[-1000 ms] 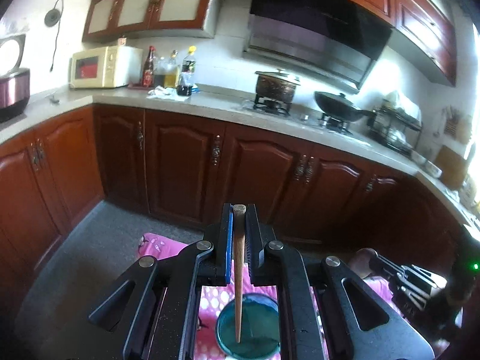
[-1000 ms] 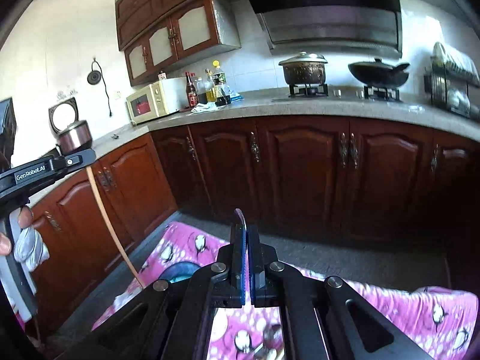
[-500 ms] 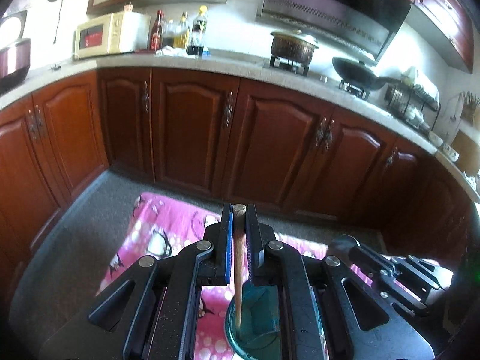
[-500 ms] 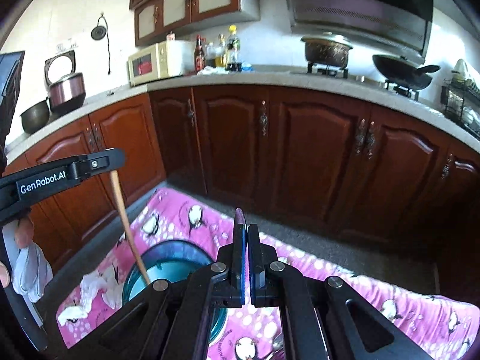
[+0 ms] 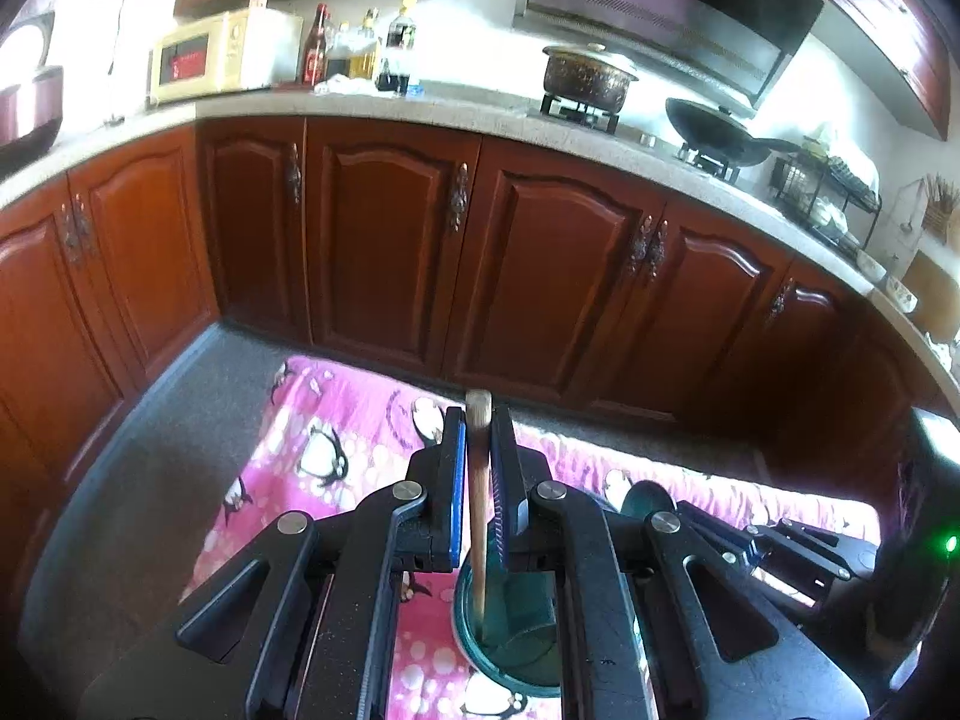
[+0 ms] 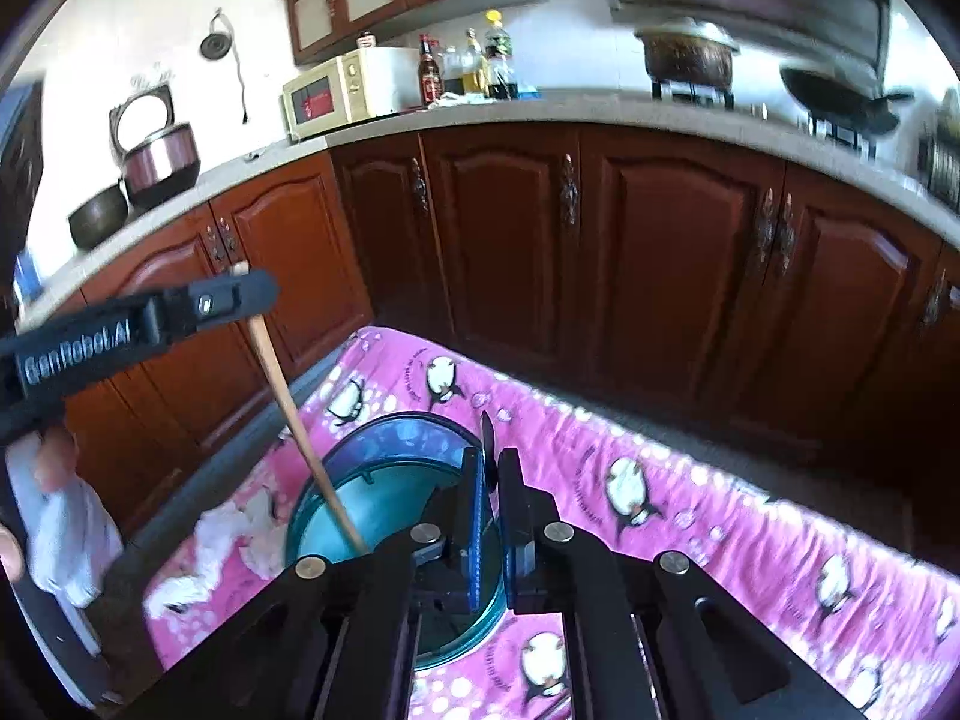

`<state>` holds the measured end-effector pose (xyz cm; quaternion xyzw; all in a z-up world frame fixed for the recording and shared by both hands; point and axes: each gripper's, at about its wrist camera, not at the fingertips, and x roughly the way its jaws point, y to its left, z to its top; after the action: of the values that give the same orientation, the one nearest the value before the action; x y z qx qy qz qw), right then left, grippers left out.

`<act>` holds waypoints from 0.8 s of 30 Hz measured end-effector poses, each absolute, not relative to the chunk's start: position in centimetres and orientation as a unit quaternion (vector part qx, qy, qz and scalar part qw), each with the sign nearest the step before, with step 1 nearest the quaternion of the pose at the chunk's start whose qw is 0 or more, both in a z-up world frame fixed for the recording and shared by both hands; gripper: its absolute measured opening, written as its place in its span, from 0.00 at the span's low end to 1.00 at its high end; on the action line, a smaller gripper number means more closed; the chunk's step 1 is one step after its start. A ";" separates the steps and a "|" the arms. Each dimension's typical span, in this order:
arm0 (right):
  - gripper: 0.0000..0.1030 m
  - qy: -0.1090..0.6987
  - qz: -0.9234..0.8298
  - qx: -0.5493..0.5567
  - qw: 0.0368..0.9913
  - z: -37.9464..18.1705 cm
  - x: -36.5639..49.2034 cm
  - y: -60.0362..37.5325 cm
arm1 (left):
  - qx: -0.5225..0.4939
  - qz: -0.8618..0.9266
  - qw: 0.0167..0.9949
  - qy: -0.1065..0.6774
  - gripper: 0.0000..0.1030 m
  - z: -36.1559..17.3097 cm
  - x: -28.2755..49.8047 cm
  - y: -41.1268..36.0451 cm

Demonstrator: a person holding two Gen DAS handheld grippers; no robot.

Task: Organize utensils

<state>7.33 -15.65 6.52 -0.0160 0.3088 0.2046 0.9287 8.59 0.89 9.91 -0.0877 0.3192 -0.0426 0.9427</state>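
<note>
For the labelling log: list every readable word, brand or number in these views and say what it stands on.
"GenRobot.AI": white lettering on the left claw's black arm.
Bottle labels: too blurred to read.
Microwave front: no legible text.

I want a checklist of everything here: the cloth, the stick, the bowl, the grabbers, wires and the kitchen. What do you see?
Surface: pink penguin cloth spread on the grey floor.
Job's things: wooden stick, lower end down in the blue-green bowl; a thin dark utensil.
Clutter: white crumpled stuff beside the bowl.
Grippers: left gripper shut on the wooden stick; right gripper shut on the thin dark utensil.
Cables: one cord hanging on the wall.
Surroundings: brown cabinets, microwave, bottles, pot, wok.
</note>
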 end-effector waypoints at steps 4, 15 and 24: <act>0.23 0.310 0.205 0.005 0.928 7.0 7.0 -16.6 | -0.093 -0.042 0.941 0.323 0.25 10.0 8.3 1.2; 0.28 0.312 0.175 -0.005 0.934 6.6 4.2 -18.1 | -0.112 -0.059 0.934 0.333 0.40 10.5 5.5 1.4; 0.35 0.308 0.103 -0.033 0.945 5.7 0.0 -20.8 | -0.123 -0.088 0.923 0.354 0.42 10.0 1.8 -0.2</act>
<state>-0.01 -20.77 5.68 -0.0328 0.3080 0.1032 0.9452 1.78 -0.20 10.02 -0.1228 0.3540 -0.0884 0.9229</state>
